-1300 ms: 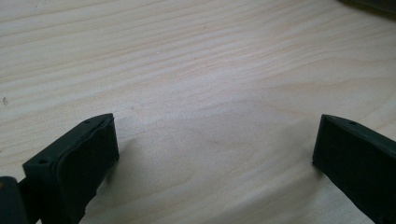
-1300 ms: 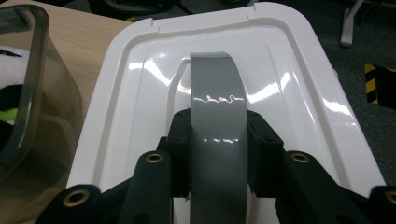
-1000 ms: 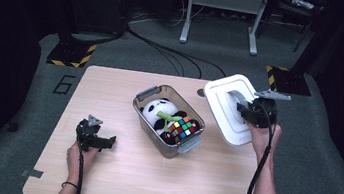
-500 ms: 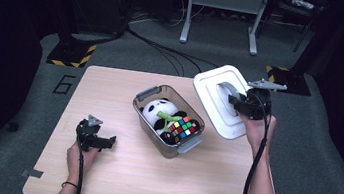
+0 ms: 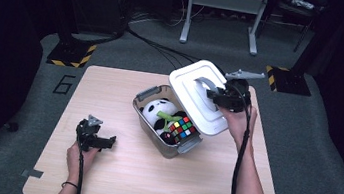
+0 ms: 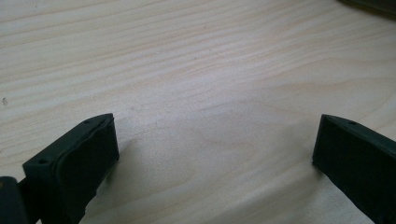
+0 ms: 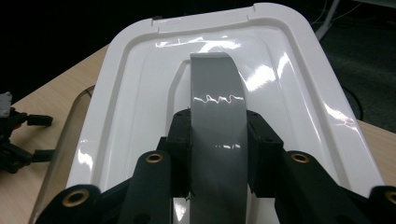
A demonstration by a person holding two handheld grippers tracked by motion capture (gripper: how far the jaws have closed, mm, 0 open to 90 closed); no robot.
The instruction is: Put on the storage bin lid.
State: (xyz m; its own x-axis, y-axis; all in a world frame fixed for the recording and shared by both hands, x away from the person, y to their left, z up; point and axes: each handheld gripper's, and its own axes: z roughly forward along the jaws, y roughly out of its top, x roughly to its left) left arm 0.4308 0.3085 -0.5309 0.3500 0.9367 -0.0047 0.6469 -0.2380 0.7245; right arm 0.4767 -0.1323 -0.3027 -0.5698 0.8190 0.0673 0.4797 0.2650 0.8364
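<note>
We see a bright table (image 5: 113,180) amid dark, dim surroundings. Overhead light puts wavy glare streaks on the glossy lid (image 7: 289,79). Soft shadows pool under the blurred left jaws; the high view looks slightly soft.

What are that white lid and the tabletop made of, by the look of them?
The white lid looks like glossy moulded plastic: bright glare streaks on it. Its grey handle, clamped in the right gripper, seems smooth plastic too. The table shows pale matt wood grain, perhaps laminate.

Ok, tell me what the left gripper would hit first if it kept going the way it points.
Probably the storage bin: the left gripper lies open on the table, pointing toward it across bare wood. Depth is unclear.
</note>
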